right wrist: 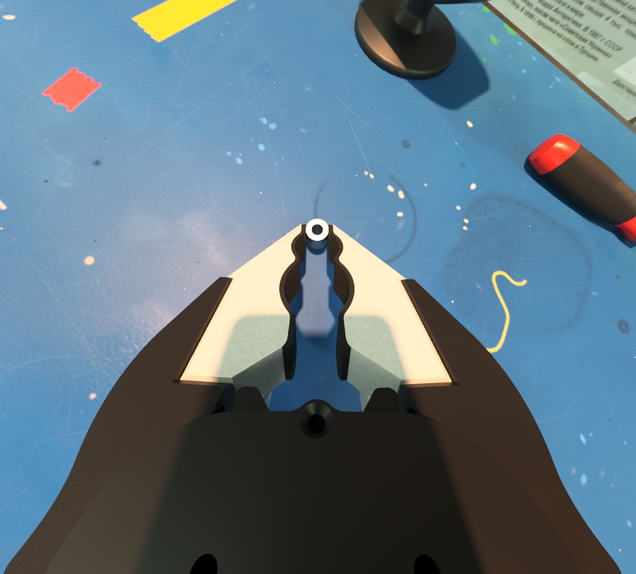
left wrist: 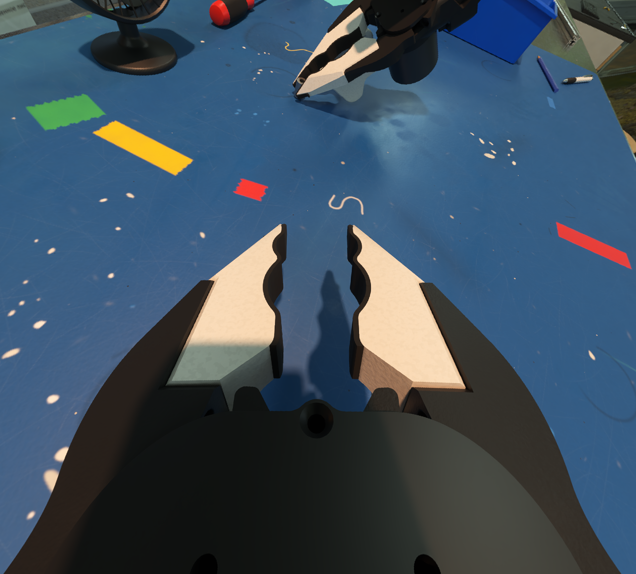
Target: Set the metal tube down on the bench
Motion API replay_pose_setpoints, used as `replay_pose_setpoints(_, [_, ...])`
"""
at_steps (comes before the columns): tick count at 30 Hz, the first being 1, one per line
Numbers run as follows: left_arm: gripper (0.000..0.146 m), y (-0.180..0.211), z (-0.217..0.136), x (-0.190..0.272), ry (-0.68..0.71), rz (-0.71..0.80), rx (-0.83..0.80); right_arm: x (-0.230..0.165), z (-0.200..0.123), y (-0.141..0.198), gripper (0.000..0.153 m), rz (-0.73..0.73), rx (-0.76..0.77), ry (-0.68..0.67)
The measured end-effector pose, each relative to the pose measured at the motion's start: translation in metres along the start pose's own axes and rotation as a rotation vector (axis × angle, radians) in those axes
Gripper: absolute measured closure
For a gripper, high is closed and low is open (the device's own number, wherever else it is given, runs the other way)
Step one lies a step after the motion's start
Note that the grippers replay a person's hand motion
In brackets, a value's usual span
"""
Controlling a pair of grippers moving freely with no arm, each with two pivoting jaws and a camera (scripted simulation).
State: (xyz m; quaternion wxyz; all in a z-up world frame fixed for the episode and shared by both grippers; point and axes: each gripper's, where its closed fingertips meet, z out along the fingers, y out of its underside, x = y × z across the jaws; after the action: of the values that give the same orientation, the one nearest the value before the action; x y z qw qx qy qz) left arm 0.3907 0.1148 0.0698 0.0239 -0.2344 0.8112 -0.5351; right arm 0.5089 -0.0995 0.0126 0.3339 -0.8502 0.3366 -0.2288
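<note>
A short silver metal tube (right wrist: pixel 316 230) stands upright, hole up, pinched between the tips of my right gripper (right wrist: pixel 316 230). In the left wrist view the right gripper (left wrist: pixel 300 86) points steeply down with the tube (left wrist: pixel 300 81) at its tips, which are at or just above the blue bench (left wrist: pixel 344 151); I cannot tell whether the tube touches it. My left gripper (left wrist: pixel 316 230) is open and empty, hovering over the near middle of the bench.
A black desk fan (left wrist: pixel 130 7) stands at the back left, also in the right wrist view (right wrist: pixel 413 31). A red-and-black screwdriver (left wrist: pixel 237 5) lies behind. A blue bin (left wrist: pixel 499 17), upright boards, pens (left wrist: pixel 547 74) and coloured tape patches (left wrist: pixel 141 146) are around.
</note>
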Motion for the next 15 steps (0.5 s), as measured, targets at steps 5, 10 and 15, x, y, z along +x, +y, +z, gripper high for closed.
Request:
replay_pose_setpoints(5, [0.112,0.004,0.002,0.000,0.005,0.006,-0.012,0.000,0.001,0.001,0.141,0.013,-0.019,-0.010])
replay_pose_setpoints(10, [0.112,0.005,0.002,0.001,0.012,0.005,-0.012,0.009,-0.023,-0.018,0.134,0.070,0.098,0.000])
replay_pose_setpoints(15, [0.112,0.005,0.002,0.002,0.012,0.012,-0.013,0.003,-0.063,-0.028,0.136,0.046,0.149,-0.019])
